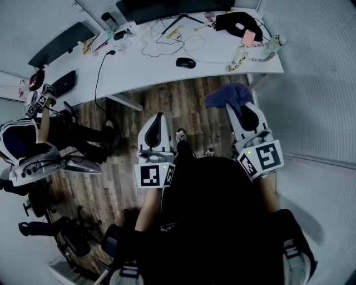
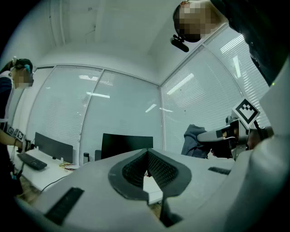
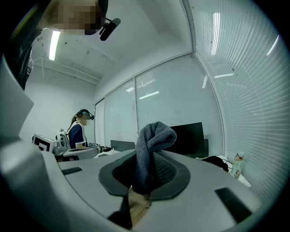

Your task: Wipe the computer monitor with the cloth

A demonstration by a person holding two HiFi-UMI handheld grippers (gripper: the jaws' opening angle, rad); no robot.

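The dark computer monitor [image 1: 167, 8] stands at the far edge of the white desk [image 1: 150, 67]; it also shows as the monitor [image 2: 126, 145] in the left gripper view and the monitor [image 3: 188, 138] in the right gripper view. My right gripper [image 1: 240, 107] is shut on a blue-grey cloth [image 1: 228, 95], held above the wood floor short of the desk. That cloth [image 3: 151, 152] sticks up from between the right gripper's [image 3: 145, 174] pads. My left gripper [image 1: 158, 117] is shut and holds nothing; its jaws [image 2: 147, 171] meet. From the left gripper view the cloth [image 2: 194, 141] shows at the right.
On the desk lie a black mouse [image 1: 186, 63], cables, a black bag [image 1: 238, 22], a pink phone [image 1: 248, 38] and a bottle [image 1: 275, 42]. A second monitor [image 1: 61, 43] and keyboard [image 1: 64, 82] are at the left. Another person [image 1: 22, 139] with grippers sits left. Glass walls surround the room.
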